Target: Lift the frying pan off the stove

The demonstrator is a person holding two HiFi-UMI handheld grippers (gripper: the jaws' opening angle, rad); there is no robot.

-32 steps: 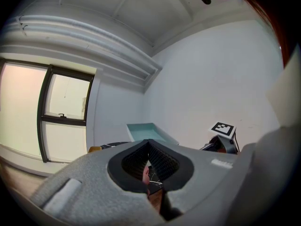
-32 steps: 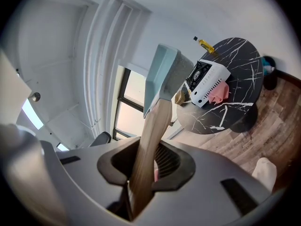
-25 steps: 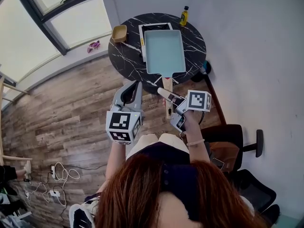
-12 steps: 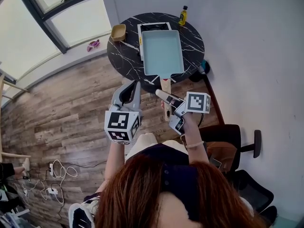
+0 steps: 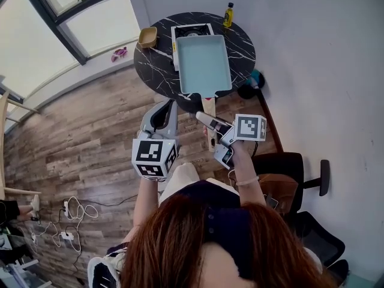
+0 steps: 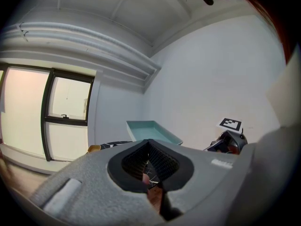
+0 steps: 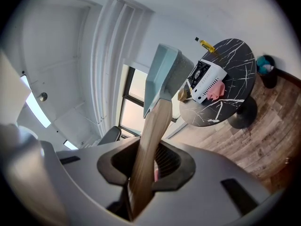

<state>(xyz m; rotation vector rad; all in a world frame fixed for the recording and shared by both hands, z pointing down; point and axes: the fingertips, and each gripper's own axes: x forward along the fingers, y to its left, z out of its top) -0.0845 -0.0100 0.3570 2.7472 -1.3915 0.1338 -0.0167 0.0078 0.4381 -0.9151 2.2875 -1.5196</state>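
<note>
As tool (image 7: 150, 166) grips wooden handle (image 7: 153, 126), rectangular pan (image 5: 204, 65)

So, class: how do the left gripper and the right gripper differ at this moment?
The right gripper is clamped on the frying pan's wooden handle; the left gripper grips nothing. The right gripper's jaws are held apart by that handle; the left gripper's jaws sit together. Both point toward the round table.
</note>
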